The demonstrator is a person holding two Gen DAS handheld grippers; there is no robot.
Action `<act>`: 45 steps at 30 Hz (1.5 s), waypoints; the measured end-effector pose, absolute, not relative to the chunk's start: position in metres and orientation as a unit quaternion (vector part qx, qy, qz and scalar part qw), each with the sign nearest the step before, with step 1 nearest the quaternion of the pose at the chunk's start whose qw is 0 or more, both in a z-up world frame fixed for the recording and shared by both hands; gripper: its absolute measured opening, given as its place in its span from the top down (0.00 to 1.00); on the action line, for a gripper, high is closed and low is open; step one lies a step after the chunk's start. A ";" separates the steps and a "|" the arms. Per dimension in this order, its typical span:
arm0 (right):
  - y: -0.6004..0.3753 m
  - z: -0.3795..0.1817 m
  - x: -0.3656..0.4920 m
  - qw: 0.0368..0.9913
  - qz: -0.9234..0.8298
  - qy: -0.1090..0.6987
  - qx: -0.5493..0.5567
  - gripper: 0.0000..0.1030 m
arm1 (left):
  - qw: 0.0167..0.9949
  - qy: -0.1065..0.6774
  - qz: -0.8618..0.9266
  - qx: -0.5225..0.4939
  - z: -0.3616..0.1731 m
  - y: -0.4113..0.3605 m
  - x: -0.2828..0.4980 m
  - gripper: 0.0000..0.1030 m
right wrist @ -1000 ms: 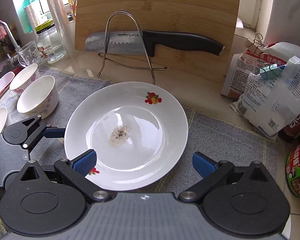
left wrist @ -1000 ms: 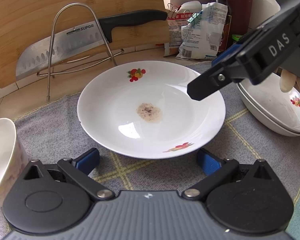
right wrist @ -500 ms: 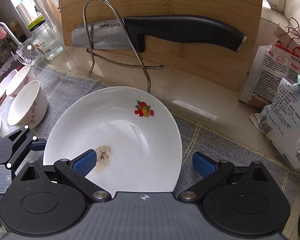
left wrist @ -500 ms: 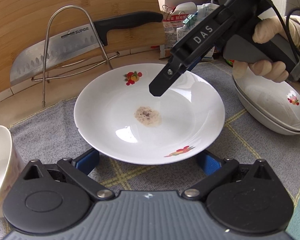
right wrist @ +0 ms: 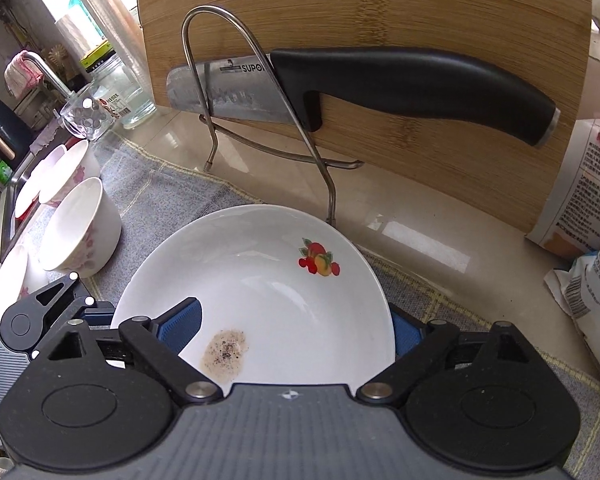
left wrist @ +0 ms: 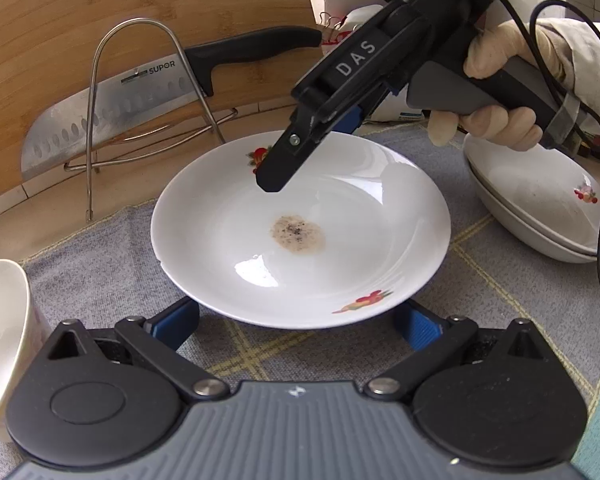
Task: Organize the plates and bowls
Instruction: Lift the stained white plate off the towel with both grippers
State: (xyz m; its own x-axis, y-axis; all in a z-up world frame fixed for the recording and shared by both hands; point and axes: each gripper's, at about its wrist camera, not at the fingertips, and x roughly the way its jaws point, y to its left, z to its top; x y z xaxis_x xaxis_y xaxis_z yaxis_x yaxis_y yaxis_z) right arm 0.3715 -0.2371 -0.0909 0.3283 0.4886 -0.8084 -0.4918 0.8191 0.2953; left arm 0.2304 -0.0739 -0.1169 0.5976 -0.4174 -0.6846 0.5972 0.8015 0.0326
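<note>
Plate (left wrist: pixel 300 232) flat on cloth (left wrist: pixel 100 264), stained, not yet lifted; right gripper (right wrist: pixel 296 324) straddling its far rim, jaws just been closing, pads not yet pressing; left gripper (left wrist: pixel 296 320) wide, empty; two plates (left wrist: pixel 540 208) stacked, bowls (right wrist: pixel 76 232) loose.

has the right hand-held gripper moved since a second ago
Yes. In the left wrist view the right hand-held gripper has swung in from the right edge, over the plate, toward the knife; its jaws have just been closing.

Both wrist views look down, close, sharing the plate (left wrist: pixel 300 240).
</note>
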 end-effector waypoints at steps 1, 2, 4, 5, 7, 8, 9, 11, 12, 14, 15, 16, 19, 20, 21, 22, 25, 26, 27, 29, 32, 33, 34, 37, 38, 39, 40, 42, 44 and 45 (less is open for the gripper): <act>-0.236 -0.092 0.373 0.814 0.302 0.496 -0.002 0.06 | 0.884 0.345 -0.287 0.130 -0.117 -0.073 0.231 0.00; -0.236 -0.092 0.374 0.812 0.304 0.498 -0.002 0.06 | 0.884 0.345 -0.287 0.130 -0.117 -0.073 0.231 0.00; -0.235 -0.093 0.376 0.809 0.307 0.501 0.000 0.06 | 0.885 0.343 -0.287 0.132 -0.117 -0.072 0.231 0.00; -0.235 -0.093 0.377 0.807 0.309 0.504 0.000 0.06 | 0.885 0.342 -0.287 0.133 -0.117 -0.072 0.231 0.00; -0.234 -0.094 0.379 0.803 0.311 0.508 -0.001 0.05 | 0.885 0.339 -0.288 0.136 -0.117 -0.071 0.230 0.00; -0.234 -0.094 0.380 0.800 0.313 0.511 0.000 0.05 | 0.886 0.337 -0.287 0.138 -0.117 -0.071 0.230 0.00; -0.234 -0.094 0.380 0.798 0.314 0.514 0.001 0.05 | 0.886 0.336 -0.287 0.139 -0.116 -0.071 0.231 0.00; -0.234 -0.094 0.382 0.793 0.318 0.519 0.000 0.05 | 0.887 0.333 -0.286 0.140 -0.117 -0.070 0.231 0.01; -0.234 -0.094 0.383 0.791 0.320 0.522 0.002 0.05 | 0.887 0.333 -0.287 0.140 -0.117 -0.070 0.231 0.01; -0.234 -0.093 0.384 0.786 0.323 0.527 0.000 0.05 | 0.887 0.331 -0.288 0.142 -0.117 -0.071 0.231 0.01; -0.233 -0.093 0.384 0.785 0.324 0.528 -0.002 0.05 | 0.887 0.331 -0.288 0.142 -0.117 -0.071 0.231 0.01; -0.233 -0.093 0.384 0.784 0.324 0.529 -0.003 0.04 | 0.887 0.330 -0.289 0.142 -0.117 -0.071 0.231 0.01; -0.232 -0.094 0.385 0.782 0.326 0.531 0.002 0.02 | 0.887 0.331 -0.290 0.141 -0.118 -0.071 0.233 0.01; -0.232 -0.094 0.386 0.781 0.328 0.531 0.003 0.01 | 0.887 0.331 -0.291 0.140 -0.118 -0.071 0.233 0.01; -0.231 -0.094 0.386 0.781 0.329 0.531 0.002 0.01 | 0.887 0.331 -0.291 0.140 -0.118 -0.071 0.233 0.01; -0.231 -0.094 0.386 0.781 0.329 0.530 0.002 0.01 | 0.887 0.331 -0.291 0.140 -0.118 -0.071 0.233 0.01; -0.232 -0.094 0.387 0.780 0.331 0.531 0.003 0.01 | 0.886 0.327 -0.293 0.147 -0.118 -0.073 0.233 0.01; -0.233 -0.094 0.387 0.780 0.332 0.530 0.005 0.01 | 0.886 0.326 -0.294 0.148 -0.117 -0.073 0.232 0.01; -0.233 -0.094 0.387 0.780 0.332 0.530 0.005 0.01 | 0.886 0.325 -0.294 0.151 -0.117 -0.074 0.232 0.01; -0.232 -0.094 0.388 0.780 0.333 0.530 0.003 0.01 | 0.886 0.325 -0.294 0.151 -0.117 -0.075 0.232 0.01; -0.231 -0.094 0.387 0.780 0.334 0.530 0.000 0.01 | 0.886 0.326 -0.294 0.152 -0.117 -0.075 0.233 0.01; -0.231 -0.094 0.387 0.780 0.334 0.530 -0.001 0.01 | 0.885 0.326 -0.295 0.152 -0.117 -0.074 0.233 0.01; -0.231 -0.094 0.387 0.780 0.334 0.530 -0.002 0.01 | 0.885 0.326 -0.296 0.151 -0.117 -0.074 0.234 0.01; -0.230 -0.094 0.387 0.779 0.335 0.529 -0.002 0.00 | 0.885 0.326 -0.298 0.150 -0.118 -0.073 0.234 0.01; -0.230 -0.094 0.387 0.779 0.335 0.529 -0.003 0.00 | 0.884 0.326 -0.298 0.151 -0.117 -0.073 0.234 0.01; -0.230 -0.094 0.387 0.780 0.335 0.529 -0.003 0.00 | 0.884 0.326 -0.298 0.151 -0.117 -0.073 0.234 0.01; -0.230 -0.094 0.387 0.780 0.335 0.529 -0.004 0.00 | 0.884 0.326 -0.298 0.152 -0.117 -0.073 0.234 0.01; -0.229 -0.094 0.386 0.780 0.333 0.530 -0.004 0.00 | 0.884 0.327 -0.298 0.153 -0.117 -0.073 0.234 0.01; -0.228 -0.094 0.386 0.780 0.333 0.529 -0.006 0.00 | 0.883 0.328 -0.298 0.155 -0.117 -0.073 0.234 0.01; -0.228 -0.094 0.385 0.781 0.333 0.529 -0.005 0.00 | 0.883 0.328 -0.298 0.156 -0.116 -0.073 0.234 0.01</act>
